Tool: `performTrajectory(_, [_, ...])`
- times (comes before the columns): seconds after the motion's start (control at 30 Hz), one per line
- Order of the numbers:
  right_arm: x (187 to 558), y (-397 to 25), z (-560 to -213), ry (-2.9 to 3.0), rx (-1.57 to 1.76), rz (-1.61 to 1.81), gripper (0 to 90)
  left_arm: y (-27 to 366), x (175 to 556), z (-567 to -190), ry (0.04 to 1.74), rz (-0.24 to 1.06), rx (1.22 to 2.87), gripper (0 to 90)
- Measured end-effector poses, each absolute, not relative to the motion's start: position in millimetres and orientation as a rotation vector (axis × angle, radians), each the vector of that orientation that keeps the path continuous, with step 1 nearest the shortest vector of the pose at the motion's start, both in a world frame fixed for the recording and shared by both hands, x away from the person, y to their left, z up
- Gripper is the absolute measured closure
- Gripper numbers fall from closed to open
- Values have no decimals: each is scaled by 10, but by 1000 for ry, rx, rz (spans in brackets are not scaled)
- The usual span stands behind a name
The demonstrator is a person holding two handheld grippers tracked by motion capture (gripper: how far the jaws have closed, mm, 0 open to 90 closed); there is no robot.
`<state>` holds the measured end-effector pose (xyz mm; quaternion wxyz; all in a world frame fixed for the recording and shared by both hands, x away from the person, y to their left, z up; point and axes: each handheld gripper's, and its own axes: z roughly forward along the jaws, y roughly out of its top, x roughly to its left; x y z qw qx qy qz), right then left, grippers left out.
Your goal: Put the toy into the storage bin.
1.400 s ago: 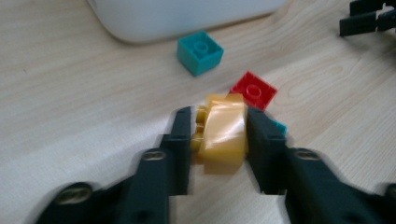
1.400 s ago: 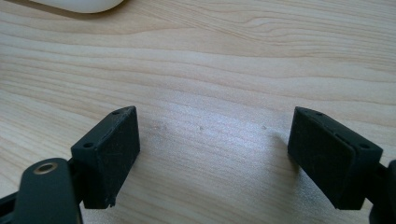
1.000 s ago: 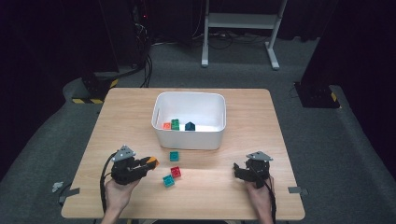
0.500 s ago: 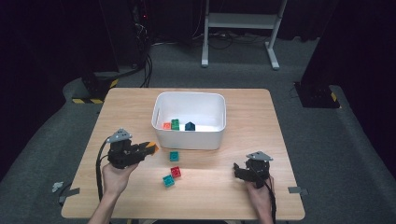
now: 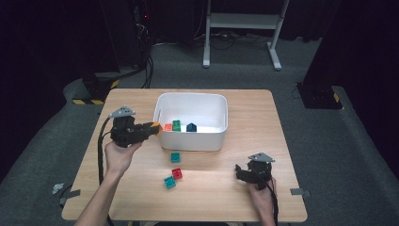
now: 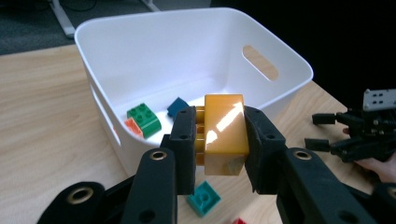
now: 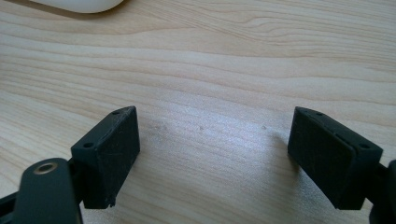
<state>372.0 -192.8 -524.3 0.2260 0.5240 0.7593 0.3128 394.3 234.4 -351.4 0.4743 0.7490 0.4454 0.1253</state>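
Observation:
My left gripper (image 5: 153,128) is shut on a yellow-orange brick (image 6: 225,133), held in the air at the left wall of the white bin (image 5: 211,101). In the bin (image 6: 140,51) lie a green brick (image 6: 144,119), an orange-red brick (image 6: 133,127) and a dark blue piece (image 6: 177,106). On the table in front of the bin lie a teal brick (image 5: 175,157), a red brick (image 5: 177,173) and another teal brick (image 5: 169,182). My right gripper (image 5: 241,172) rests low at the front right, open, with bare wood between its jaws (image 7: 212,144).
The wooden table (image 5: 263,122) stands on a grey carpet. A white desk frame (image 5: 244,21) and dark equipment stand beyond the far edge. The other gripper (image 6: 359,135) appears at the right of the left gripper view.
My left gripper has lifted the yellow-orange brick from near the front of the table and carried it forward to the bin's left wall. The right gripper has stayed put.

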Motion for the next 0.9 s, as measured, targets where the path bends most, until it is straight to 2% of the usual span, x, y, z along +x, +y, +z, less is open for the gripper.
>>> performTrajectory(0.43, [3720, -1928, -5243, 2094, 1444, 862, 166, 2142, 4408, -3465, 1126, 332, 1869, 672])
performTrajectory(0.9, [3720, -1928, -5243, 2094, 1443, 862, 166, 2020, 4669, -3615, 1186, 357, 1890, 669])
